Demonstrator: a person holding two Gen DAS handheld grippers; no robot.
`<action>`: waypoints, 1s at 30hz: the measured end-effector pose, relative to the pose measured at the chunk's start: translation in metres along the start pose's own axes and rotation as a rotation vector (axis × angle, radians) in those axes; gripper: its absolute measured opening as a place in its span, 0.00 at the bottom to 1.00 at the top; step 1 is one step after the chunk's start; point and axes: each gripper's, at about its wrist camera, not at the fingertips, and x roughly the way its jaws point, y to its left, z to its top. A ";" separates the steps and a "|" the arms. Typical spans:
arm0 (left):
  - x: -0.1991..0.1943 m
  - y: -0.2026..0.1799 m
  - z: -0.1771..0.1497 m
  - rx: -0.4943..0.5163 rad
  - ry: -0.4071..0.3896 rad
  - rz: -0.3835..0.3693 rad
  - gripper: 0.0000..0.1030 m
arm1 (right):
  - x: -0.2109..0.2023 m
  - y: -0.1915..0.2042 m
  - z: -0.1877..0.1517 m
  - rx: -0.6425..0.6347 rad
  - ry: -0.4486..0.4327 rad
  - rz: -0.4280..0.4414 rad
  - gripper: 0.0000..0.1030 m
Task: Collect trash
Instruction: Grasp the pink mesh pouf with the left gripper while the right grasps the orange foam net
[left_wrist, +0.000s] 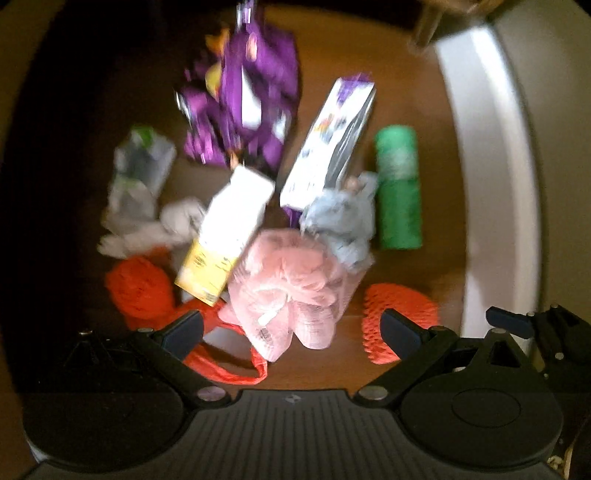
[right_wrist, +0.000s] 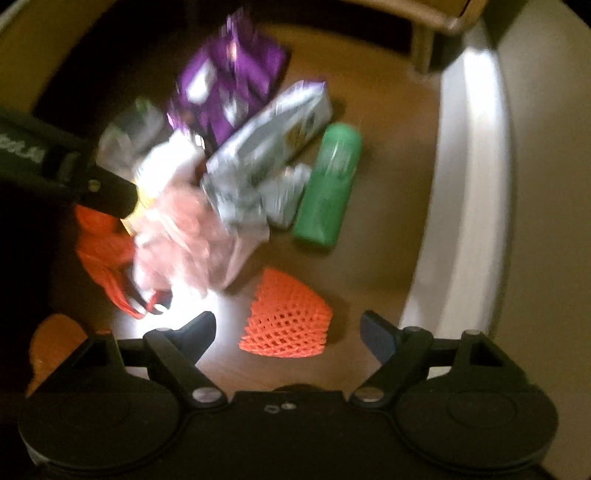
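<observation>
Wooden floor (left_wrist: 369, 44); only right view shows chair legs (right_wrist: 421, 48).

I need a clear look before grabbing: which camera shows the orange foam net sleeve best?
The right wrist view: the orange foam net sleeve lies whole and sharp there. In the left wrist view, a claw finger partly covers it.

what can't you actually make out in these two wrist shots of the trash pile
- Print on the crumpled purple foil wrapper: both views, motion blur.
- Label on the white and yellow carton: left wrist view is blurred; in the right wrist view the left gripper's black body covers most of it.
- Lower part of the orange foam net sleeve: left wrist view, behind a gripper finger.
- Green plastic bottle label: smeared in both views.
</observation>
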 end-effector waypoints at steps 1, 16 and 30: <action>0.015 0.001 0.000 -0.003 0.011 0.007 0.99 | 0.014 0.000 -0.002 -0.006 0.009 -0.001 0.82; 0.099 0.001 -0.001 -0.056 0.088 -0.028 0.44 | 0.107 -0.009 -0.013 0.072 0.047 -0.001 0.46; 0.003 -0.009 -0.024 0.053 0.040 0.017 0.18 | 0.008 -0.005 -0.024 0.152 -0.034 0.011 0.10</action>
